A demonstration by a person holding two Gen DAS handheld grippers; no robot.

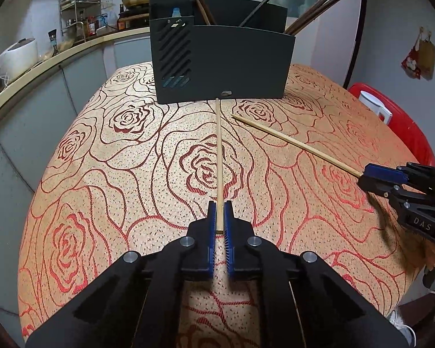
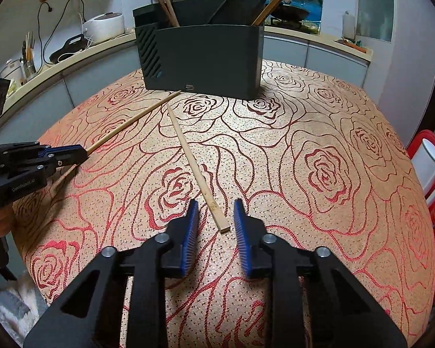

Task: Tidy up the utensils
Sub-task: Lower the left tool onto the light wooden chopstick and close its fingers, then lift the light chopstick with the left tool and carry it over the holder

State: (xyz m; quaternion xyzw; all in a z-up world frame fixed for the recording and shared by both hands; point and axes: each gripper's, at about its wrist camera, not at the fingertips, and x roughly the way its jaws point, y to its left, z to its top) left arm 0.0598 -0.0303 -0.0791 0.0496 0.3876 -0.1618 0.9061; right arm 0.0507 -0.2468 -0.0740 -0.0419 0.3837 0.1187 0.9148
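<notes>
Left gripper [image 1: 220,220]: pads drawn in close on the thick end of a pale chopstick [image 1: 219,156]; the left wrist view shows a sliver of gap on the right pad side, so the grip looks firm but I judge it rather than see it fully.
Left chopstick: runs straight ahead from the pads, its long axis in line with the fingers, its thin tip reaching the foot of the holder's front wall.
Right gripper [image 2: 214,220]: jaws apart, holding nothing.
Right chopstick [image 2: 194,162]: lies flat on the rose-patterned tablecloth [image 2: 319,174], its square butt end between the open pads, nearer the right pad, touching neither.
Axis of right chopstick: slants away and to the left from the gripper, so it is skewed to the fingers rather than parallel; the thin tip points toward the holder.
Key relation: the butt end already sits inside the right jaws, and the right gripper is by far the nearer to it; closing there should catch it, though the slant may make it twist.
Two sticks: their thin tips converge near the holder, apart from each other.
Utensil holder [image 1: 226,61]: dark box standing at the far edge of the table, with dark chopsticks leaning out of its rear compartments.
Step, as judged: both pale sticks not yet in the holder.
</notes>
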